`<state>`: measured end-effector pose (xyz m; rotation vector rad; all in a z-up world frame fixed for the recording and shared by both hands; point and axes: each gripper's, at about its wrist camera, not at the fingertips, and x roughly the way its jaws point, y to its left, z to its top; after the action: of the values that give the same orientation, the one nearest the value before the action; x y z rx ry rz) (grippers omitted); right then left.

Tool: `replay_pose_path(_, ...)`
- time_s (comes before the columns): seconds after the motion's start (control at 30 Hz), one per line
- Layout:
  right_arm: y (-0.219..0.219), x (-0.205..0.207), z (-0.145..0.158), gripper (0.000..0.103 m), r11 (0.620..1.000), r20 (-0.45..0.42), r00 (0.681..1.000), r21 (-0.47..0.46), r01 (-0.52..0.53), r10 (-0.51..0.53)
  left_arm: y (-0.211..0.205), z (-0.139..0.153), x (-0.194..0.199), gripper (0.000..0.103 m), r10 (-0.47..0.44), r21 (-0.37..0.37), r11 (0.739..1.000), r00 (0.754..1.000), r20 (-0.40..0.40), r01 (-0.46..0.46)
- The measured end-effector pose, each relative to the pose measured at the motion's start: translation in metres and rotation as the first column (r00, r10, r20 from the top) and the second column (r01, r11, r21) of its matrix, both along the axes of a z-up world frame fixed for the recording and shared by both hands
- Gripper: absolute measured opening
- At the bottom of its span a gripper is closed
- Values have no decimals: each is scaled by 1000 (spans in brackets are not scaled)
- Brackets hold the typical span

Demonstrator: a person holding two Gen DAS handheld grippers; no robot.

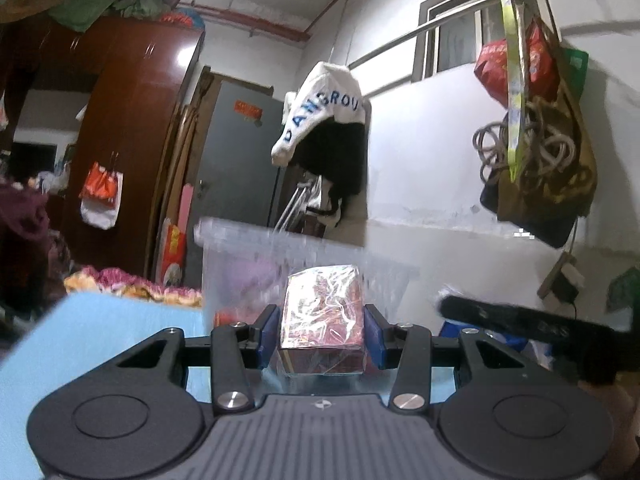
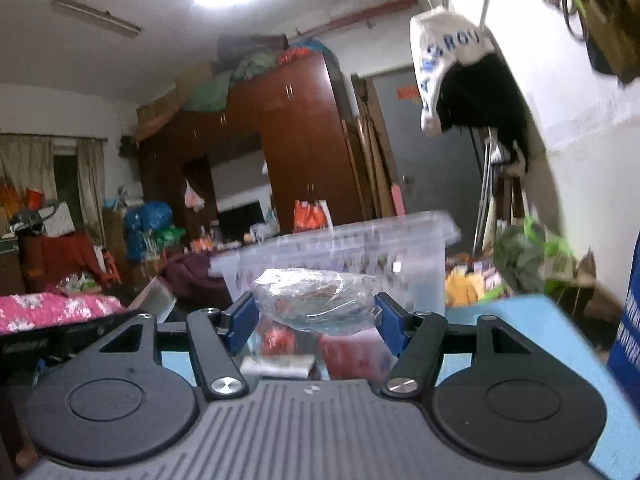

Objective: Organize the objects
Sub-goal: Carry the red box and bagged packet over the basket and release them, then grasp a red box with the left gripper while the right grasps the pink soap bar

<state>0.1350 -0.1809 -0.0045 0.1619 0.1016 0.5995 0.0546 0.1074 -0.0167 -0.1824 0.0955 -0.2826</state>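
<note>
- The left gripper [image 1: 322, 326] is clamped on a film-wrapped box [image 1: 323, 316], held level with its long axis pointing straight ahead.
- The clear plastic bin [image 1: 240, 258] stands directly beyond that box, its rim higher than the load (so up and over looks like the way in).
- The right gripper [image 2: 316, 312] pinches a crinkly clear packet [image 2: 316, 300] crosswise, with the same bin just behind it.

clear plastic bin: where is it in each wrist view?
Left wrist: clear plastic bin sits centre, just behind the wrapped box.
Right wrist: bin is centre, behind the plastic-wrapped bundle.
Shared landmark: white lettered garment hanging on the wall.
</note>
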Motion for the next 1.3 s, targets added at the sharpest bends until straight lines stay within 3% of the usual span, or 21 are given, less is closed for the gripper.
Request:
replay_pose_path(0.13, 5, 15, 45, 67, 999, 80, 996, -23, 30, -28, 0, 48, 33, 48, -6, 13, 1000, 1000, 12, 6)
replay_pose_path(0.27, 27, 85, 80, 67, 993, -6, 1000, -113, 18, -19, -6, 86, 95, 48, 33, 13, 999, 996, -82, -32)
replay_pose_path(0.4, 45, 135, 80, 67, 983, -87, 996, -182, 9, -25, -11, 85, 151, 48, 67, 42, 997, 979, -192, -60)
replay_pose_path(0.57, 58, 155, 67, 68, 969, -101, 993, -244, 30, -56, -12, 71, 181, 49, 86, 41, 996, 966, -246, -78)
replay_pose_path(0.6, 57, 155, 66, 71, 971, -104, 993, -236, 29, -55, -12, 69, 186, 53, 89, 40, 996, 964, -252, -81)
replay_pose_path(0.63, 57, 153, 66, 78, 972, -107, 993, -232, 29, -56, -13, 70, 189, 71, 100, 47, 995, 962, -256, -91)
replay_pose_path(0.67, 57, 151, 67, 96, 972, -113, 992, -234, 34, -62, -13, 70, 191, 84, 117, 58, 993, 956, -267, -106)
replay_pose_path(0.7, 55, 145, 69, 103, 970, -107, 991, -235, 55, -82, -13, 70, 189, 94, 141, 64, 990, 953, -267, -128)
replay_pose_path(0.77, 44, 119, 73, 103, 974, -67, 992, -210, 89, -105, -11, 72, 170, 94, 144, 55, 989, 965, -219, -135)
replay_pose_path(0.9, 11, 70, 53, 103, 993, -60, 998, -119, 24, -31, -3, 58, 105, 97, 148, 86, 987, 981, -129, -137)
replay_pose_path(1.07, 6, 62, 0, 103, 990, -270, 963, -140, -13, -26, 3, 19, 82, 99, 165, 100, 984, 968, -191, -149)
replay_pose_path(1.3, 26, 87, -17, 103, 982, -361, 929, -190, 15, -84, -2, -2, 106, 98, 213, 176, 970, 932, -292, -167)
